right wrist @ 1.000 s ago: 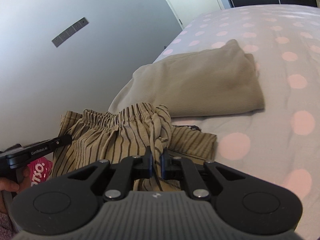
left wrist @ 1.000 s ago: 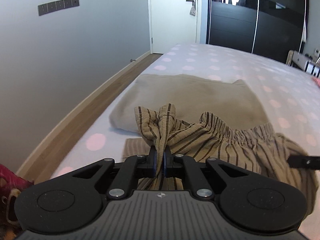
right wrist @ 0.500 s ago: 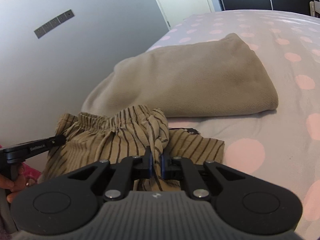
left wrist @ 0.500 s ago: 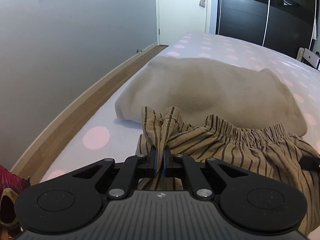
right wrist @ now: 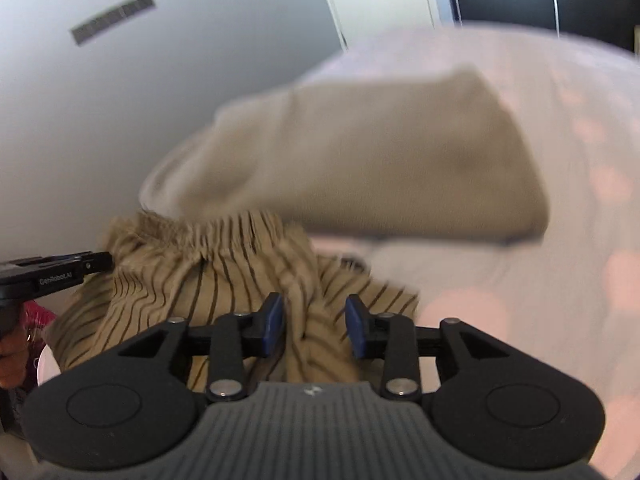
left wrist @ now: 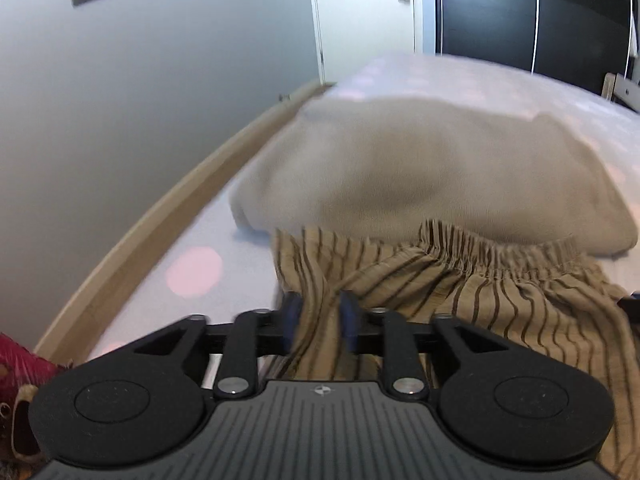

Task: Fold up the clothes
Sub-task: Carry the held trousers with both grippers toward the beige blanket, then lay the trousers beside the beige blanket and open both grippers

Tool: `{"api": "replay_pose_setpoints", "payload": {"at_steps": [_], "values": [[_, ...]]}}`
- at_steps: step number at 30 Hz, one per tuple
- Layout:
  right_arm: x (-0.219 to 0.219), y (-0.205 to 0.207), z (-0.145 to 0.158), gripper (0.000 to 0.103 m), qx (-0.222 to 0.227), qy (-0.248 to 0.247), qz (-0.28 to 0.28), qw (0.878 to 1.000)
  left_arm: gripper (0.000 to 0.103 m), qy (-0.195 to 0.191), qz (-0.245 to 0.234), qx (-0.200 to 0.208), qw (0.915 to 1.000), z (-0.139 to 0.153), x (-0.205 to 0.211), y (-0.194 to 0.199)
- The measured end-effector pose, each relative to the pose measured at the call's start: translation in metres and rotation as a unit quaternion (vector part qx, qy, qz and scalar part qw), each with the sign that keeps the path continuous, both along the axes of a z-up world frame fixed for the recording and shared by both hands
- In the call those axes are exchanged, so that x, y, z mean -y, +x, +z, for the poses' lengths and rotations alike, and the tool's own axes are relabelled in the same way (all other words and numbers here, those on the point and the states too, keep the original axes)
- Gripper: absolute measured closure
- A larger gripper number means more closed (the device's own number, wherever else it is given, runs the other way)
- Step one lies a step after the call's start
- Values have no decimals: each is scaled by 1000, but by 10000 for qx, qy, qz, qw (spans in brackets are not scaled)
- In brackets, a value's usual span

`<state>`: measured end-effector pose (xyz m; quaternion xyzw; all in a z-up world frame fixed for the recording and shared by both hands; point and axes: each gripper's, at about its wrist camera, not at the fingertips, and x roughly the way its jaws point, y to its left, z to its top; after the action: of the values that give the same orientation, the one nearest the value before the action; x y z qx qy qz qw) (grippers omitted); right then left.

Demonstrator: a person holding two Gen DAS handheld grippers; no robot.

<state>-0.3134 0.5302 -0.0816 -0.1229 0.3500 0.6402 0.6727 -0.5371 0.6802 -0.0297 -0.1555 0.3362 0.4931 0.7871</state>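
**On the spotted bed, both of my grippers stand open around striped shorts**

On the pink-dotted bedsheet (left wrist: pixel 192 272), the tan striped shorts (left wrist: pixel 500 292) lie bunched in front of both tools, their elastic waistband just against the near edge of a folded beige garment (left wrist: pixel 420 172). From the left wrist view I see my left gripper (left wrist: pixel 319 320) with its blue-padded fingers parted; a fold of striped cloth runs between them, loose rather than pinched. From the right wrist view my right gripper (right wrist: pixel 315 326) is spread wider, and a ridge of the same shorts (right wrist: pixel 224 276) rises in the gap without touching either pad that I can make out. The left tool's black tip shows at that view's left edge, beside the waistband, with a hand (right wrist: pixel 12 356) below it. Both frames are blurred.
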Motion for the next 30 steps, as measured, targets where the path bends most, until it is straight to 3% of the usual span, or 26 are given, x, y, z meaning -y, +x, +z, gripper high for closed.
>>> {"api": "replay_pose_setpoints", "payload": {"at_steps": [2, 4, 6, 8, 15, 22, 26, 30], "values": [[5, 4, 10, 66, 58, 212, 107, 9997, 71, 42, -146, 155, 9998, 11, 5, 1], [-1, 0, 16, 80, 91, 289, 304, 9991, 71, 85, -293, 309, 9991, 22, 11, 2], [-9, -5, 21, 86, 126, 348, 517, 9980, 84, 127, -439, 463, 9979, 34, 17, 4], [-18, -13, 21, 93, 251, 356, 745, 9963, 87, 150, -579, 515, 9969, 39, 20, 10], [-49, -23, 5, 94, 659, 63, 1049, 9923, 90, -107, -585, 113, 9982, 5, 10, 40], [-76, -18, -22, 94, 563, -386, 942, 9932, 91, -552, -218, 34, 9982, -22, -10, 37], [-75, -15, -21, 93, 558, -373, 966, 9931, 91, -550, -228, 96, 9982, -19, -13, 35], [-48, -10, -4, 92, 536, -171, 1031, 9931, 90, -247, -229, 169, 9993, 0, 4, 16]]}}
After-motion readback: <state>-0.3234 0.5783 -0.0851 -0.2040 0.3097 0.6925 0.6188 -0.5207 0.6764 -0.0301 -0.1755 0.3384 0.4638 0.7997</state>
